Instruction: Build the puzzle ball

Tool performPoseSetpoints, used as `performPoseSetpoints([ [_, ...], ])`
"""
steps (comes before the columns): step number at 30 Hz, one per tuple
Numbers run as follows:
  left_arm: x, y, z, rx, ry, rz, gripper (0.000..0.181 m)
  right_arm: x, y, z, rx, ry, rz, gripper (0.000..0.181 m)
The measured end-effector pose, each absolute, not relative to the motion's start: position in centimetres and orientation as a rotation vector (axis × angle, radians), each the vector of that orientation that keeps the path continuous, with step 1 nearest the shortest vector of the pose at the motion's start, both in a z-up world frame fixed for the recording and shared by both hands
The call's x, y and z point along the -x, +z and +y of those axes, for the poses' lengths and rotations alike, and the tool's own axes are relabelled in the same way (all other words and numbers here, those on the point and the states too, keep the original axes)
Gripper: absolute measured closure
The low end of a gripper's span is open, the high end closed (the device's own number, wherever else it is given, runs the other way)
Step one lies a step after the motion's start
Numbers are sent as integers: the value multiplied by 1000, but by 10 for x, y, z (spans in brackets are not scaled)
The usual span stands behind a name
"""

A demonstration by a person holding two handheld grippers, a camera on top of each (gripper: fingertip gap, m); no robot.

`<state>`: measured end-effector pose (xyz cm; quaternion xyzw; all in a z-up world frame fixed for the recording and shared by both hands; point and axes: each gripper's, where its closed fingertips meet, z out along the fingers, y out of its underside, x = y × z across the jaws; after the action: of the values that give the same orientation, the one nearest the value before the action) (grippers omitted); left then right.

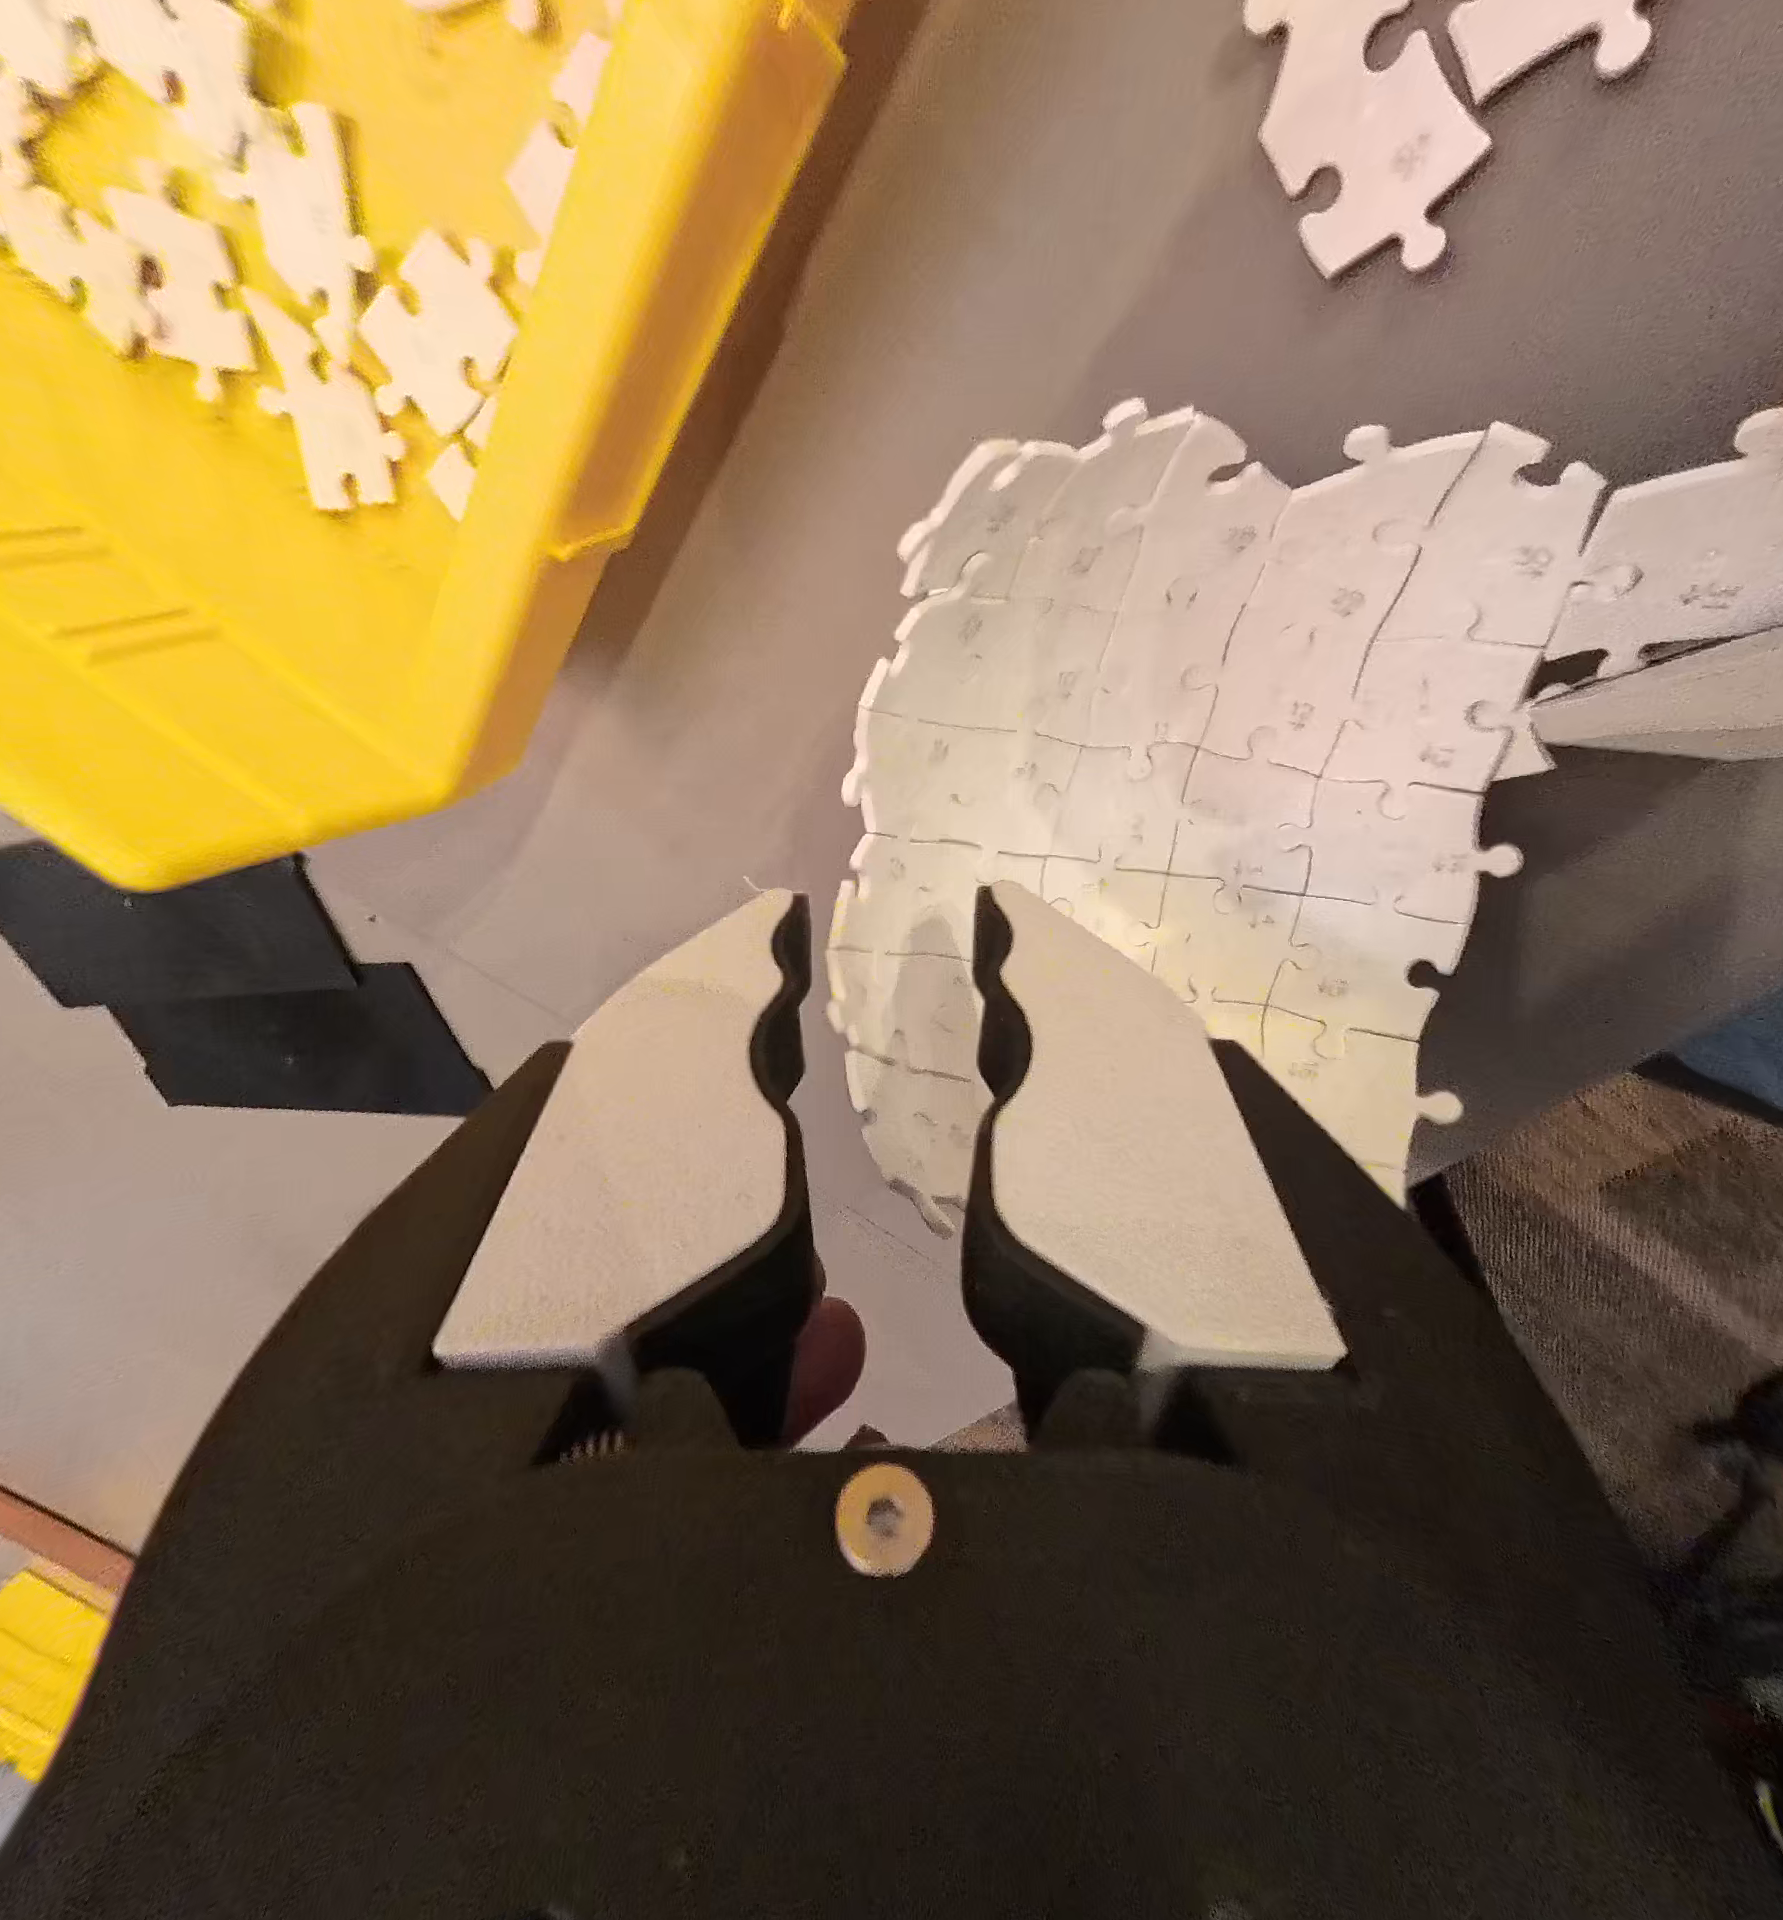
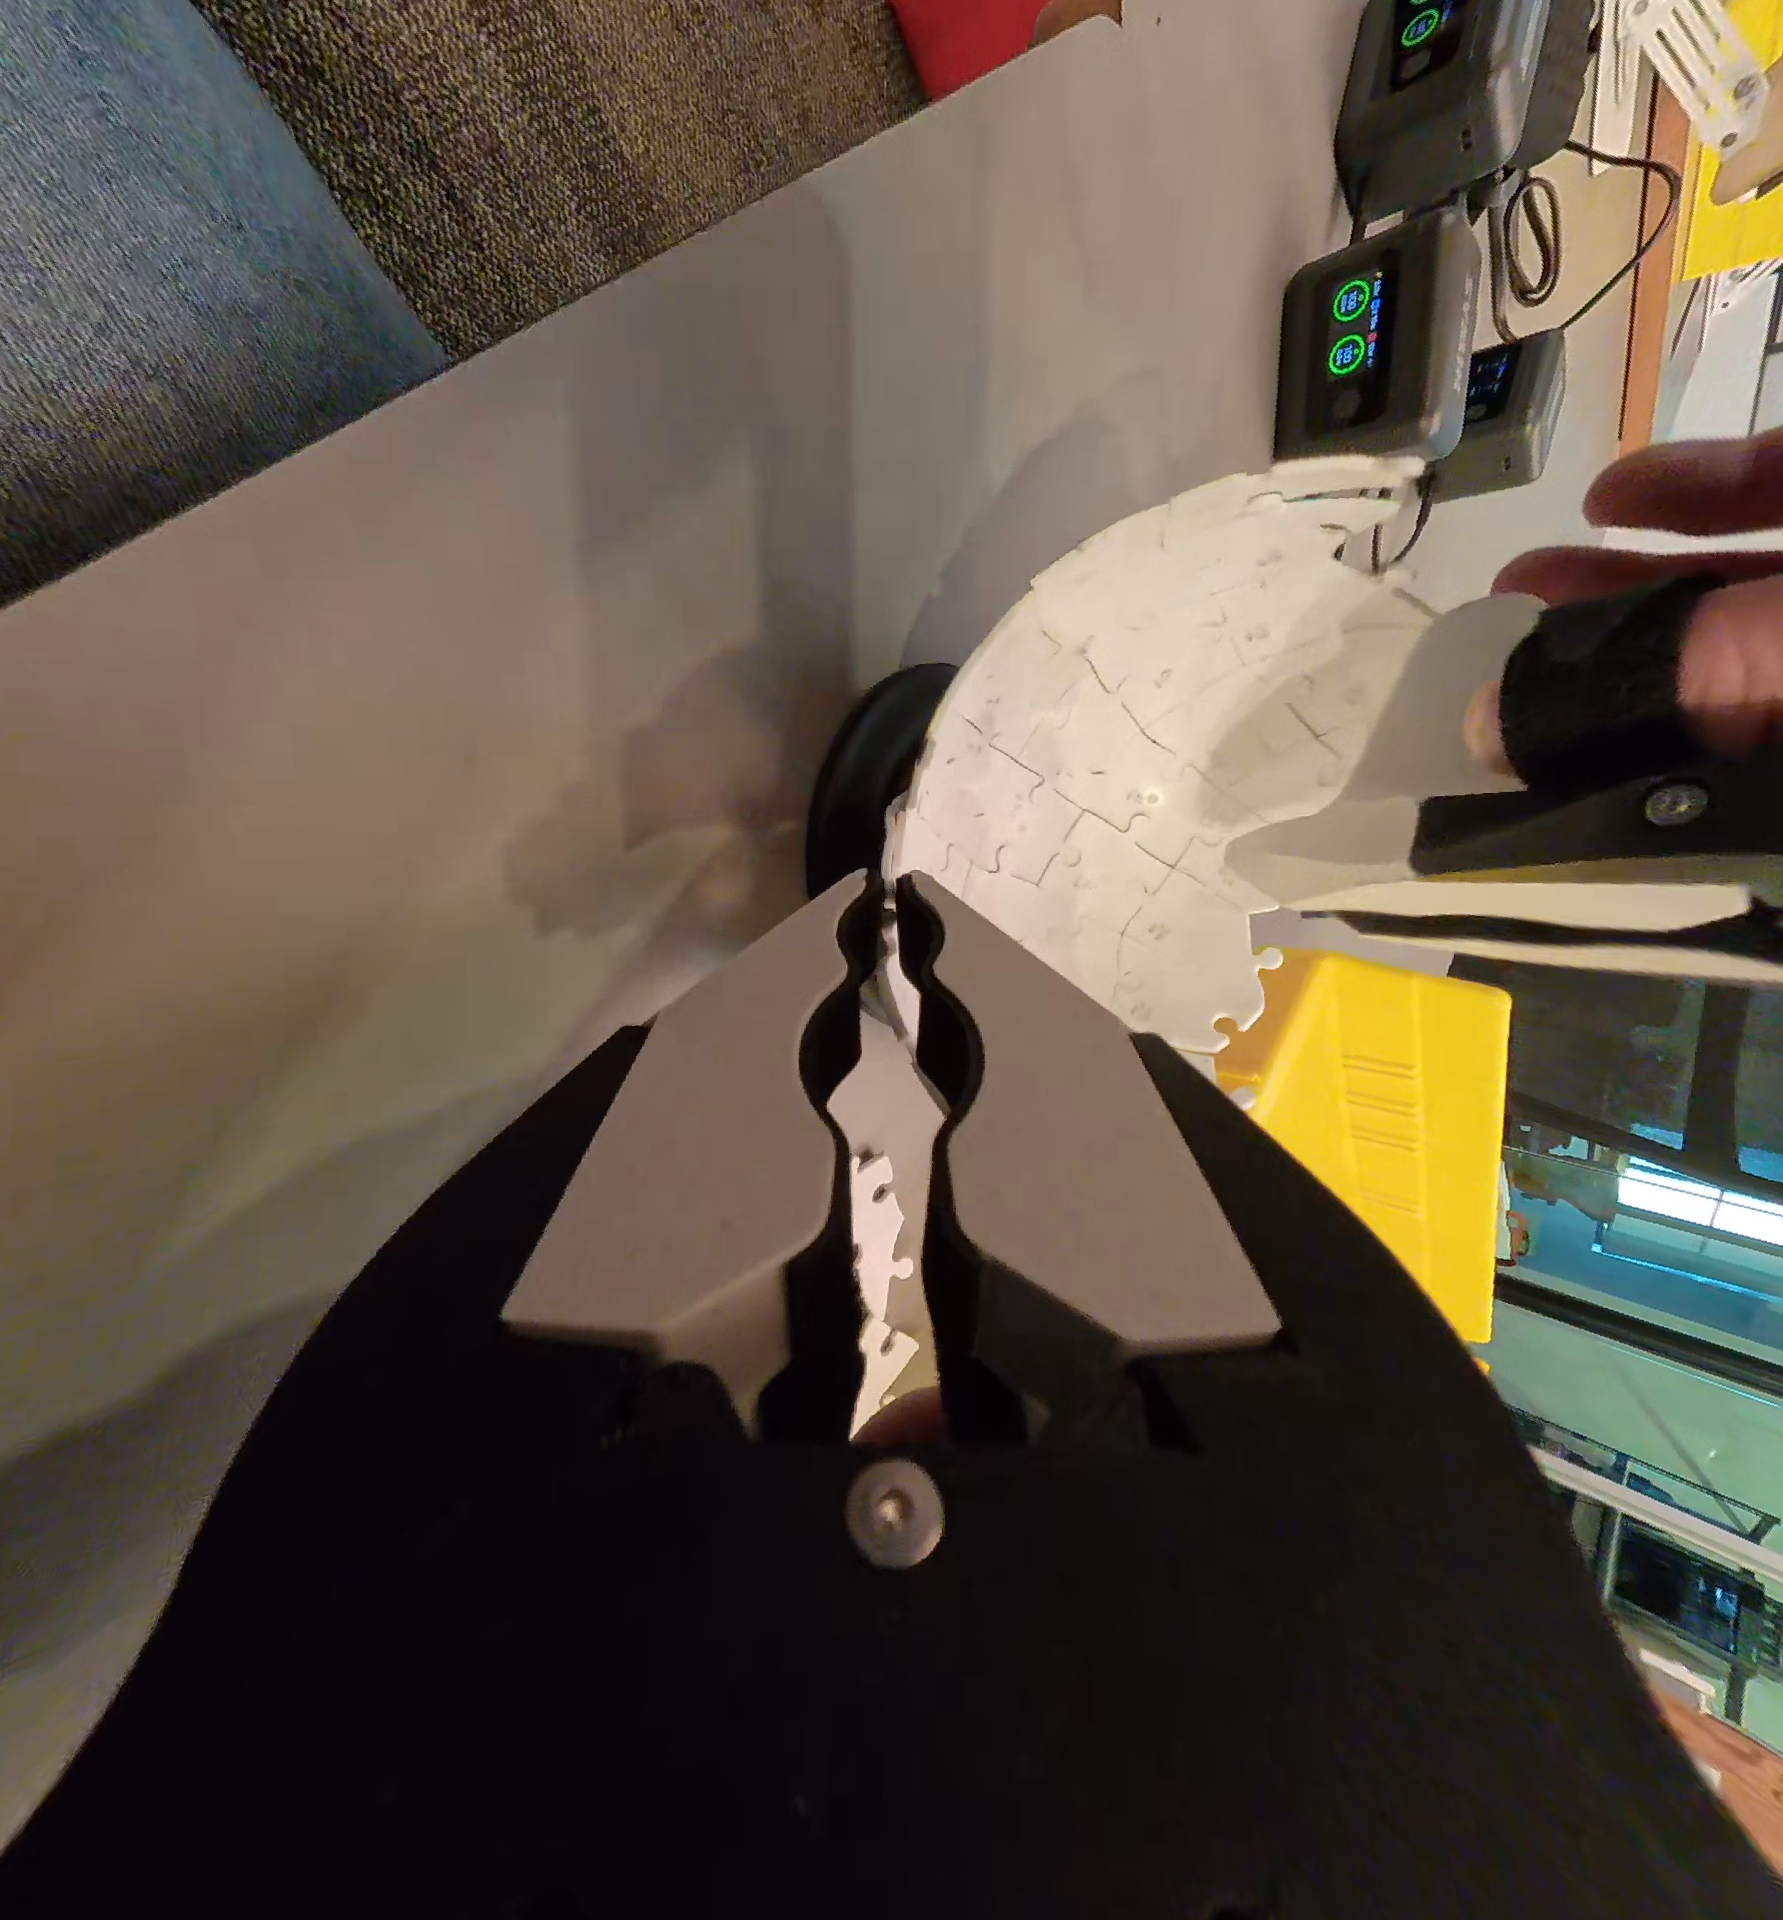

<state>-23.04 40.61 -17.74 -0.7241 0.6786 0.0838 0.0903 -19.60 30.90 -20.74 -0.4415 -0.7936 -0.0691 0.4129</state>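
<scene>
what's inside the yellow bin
Loose white puzzle pieces lie piled inside the yellow bin. What lies beneath the pile is covered, and the picture's edge crops part of the bin.

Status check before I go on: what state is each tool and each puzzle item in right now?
Left tool: open, at the shell's edge.
Right tool: shut on a puzzle piece.
Puzzle shell: partly built, curved, rim unfinished.
Yellow bin: open, loose pieces inside.
Two table pieces: not attached to the shell.
Grey devices: screens lit.
</scene>
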Motion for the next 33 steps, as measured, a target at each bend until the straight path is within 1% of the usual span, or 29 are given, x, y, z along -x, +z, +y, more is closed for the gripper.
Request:
performPoseSetpoints([
  [2,230,-183,402,2178,223,2090,151,197,-207,308,1102,-172,-1999,180],
  [8,235,-186,409,2202,306,2175,164,198,-205,308,1090,-174,-1992,180],
  [10,237,-189,412,2148,391,2223,165,199,-204,307,1086,-169,-1986,180],
  [15,237,-193,415,2168,403,2234,164,200,-203,308,1083,-169,-1981,180],
  [28,239,-182,419,2230,481,2215,176,203,-202,306,1097,-166,-1935,179],
  [33,241,-177,423,2259,506,2180,178,205,-204,307,1110,-175,-1917,179],
])
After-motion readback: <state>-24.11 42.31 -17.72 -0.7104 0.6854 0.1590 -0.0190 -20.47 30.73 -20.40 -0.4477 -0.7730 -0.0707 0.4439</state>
